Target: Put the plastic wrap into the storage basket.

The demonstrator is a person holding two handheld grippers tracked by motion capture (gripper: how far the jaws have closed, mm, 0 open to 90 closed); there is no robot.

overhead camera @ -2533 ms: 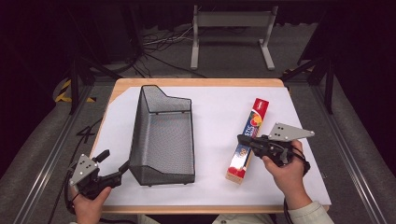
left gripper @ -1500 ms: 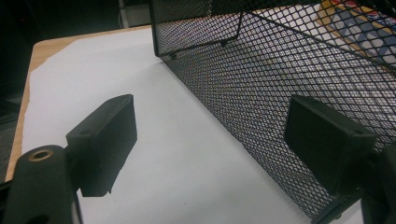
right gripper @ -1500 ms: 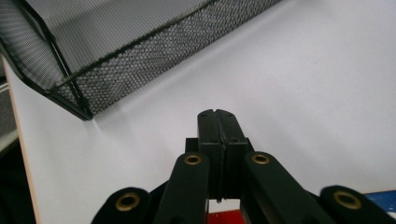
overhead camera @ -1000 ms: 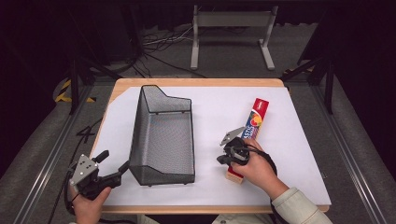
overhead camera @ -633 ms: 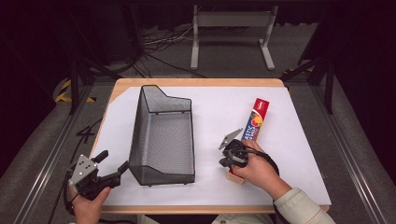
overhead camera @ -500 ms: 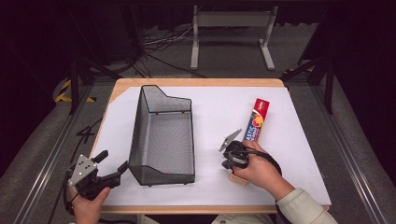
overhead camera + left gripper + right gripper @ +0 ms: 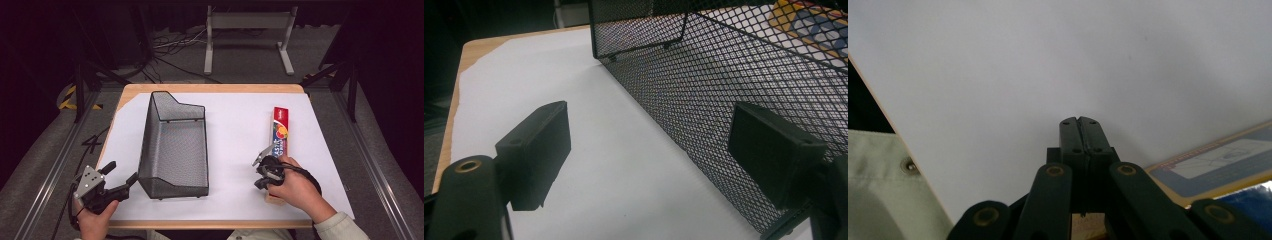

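Your right gripper (image 7: 264,172) is clenched on nothing, resting beside the long red-and-blue cardboard box (image 7: 280,131) lying flat right of the black wire-mesh basket (image 7: 175,145); your left gripper (image 7: 649,150) stands released. Pushing with closed jaws may skid the box off the white paper sheet (image 7: 235,125)

A tall black wire-mesh basket (image 7: 174,145) blocks the table's left-centre; white paper (image 7: 235,135) lies open between it and the long red-and-blue toothpaste box (image 7: 280,132) at right.

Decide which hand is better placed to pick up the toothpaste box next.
Right. The right tool, shut, lies against the toothpaste box; the left tool sits open beyond the mesh basket, far from it.
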